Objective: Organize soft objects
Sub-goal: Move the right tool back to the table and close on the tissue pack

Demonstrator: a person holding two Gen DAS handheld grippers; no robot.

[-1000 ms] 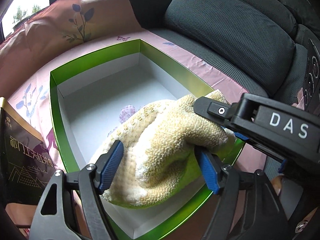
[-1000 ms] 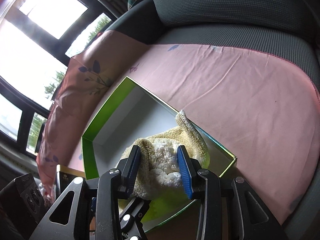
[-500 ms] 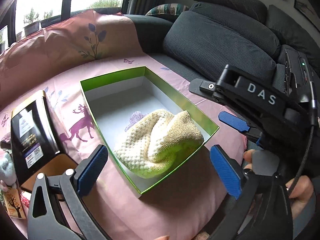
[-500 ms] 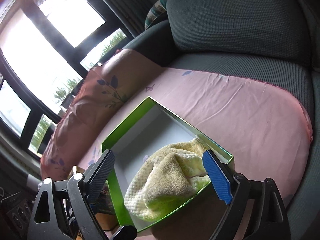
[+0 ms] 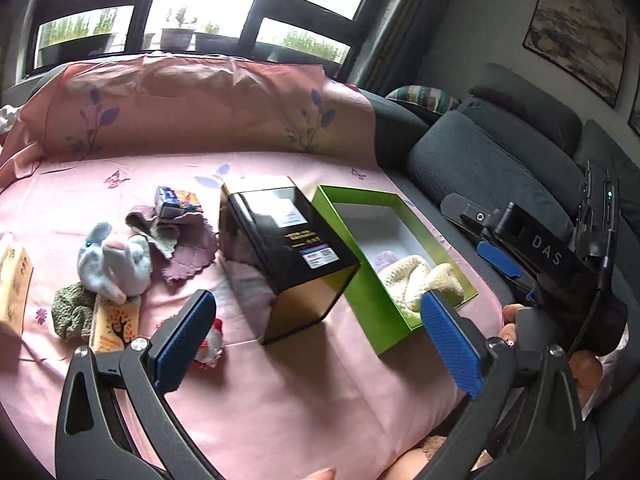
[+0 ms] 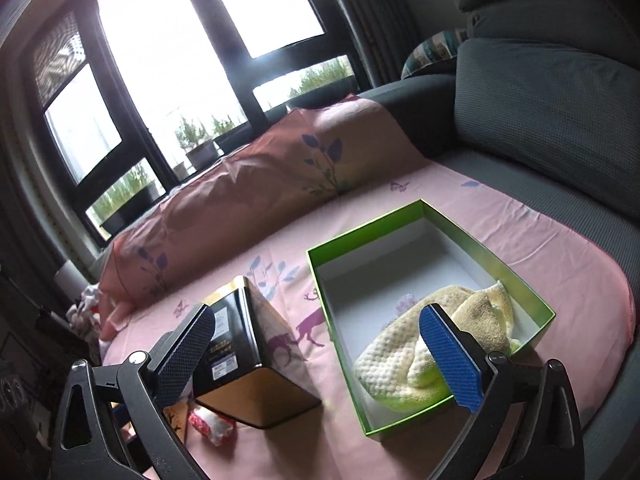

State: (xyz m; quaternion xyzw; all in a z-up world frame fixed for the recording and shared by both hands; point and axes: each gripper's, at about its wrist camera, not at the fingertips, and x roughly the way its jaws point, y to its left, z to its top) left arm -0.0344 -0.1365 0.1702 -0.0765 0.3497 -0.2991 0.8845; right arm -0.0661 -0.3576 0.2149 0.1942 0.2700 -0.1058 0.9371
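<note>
I see the towel (image 5: 420, 280) lying in the near end of the open box (image 5: 362, 298), which sits on the sheet (image 5: 280, 392). The tin (image 5: 286, 256) stands just left of it; further left lie the plush toy (image 5: 114, 264) and cloths (image 5: 188, 246).

Bright daylight came through black-framed windows (image 5: 208, 4), potted plants (image 5: 178, 32) stood outside, a grey sofa (image 6: 552, 112) ran alongside, a framed picture (image 5: 576, 28) hung on the wall.
</note>
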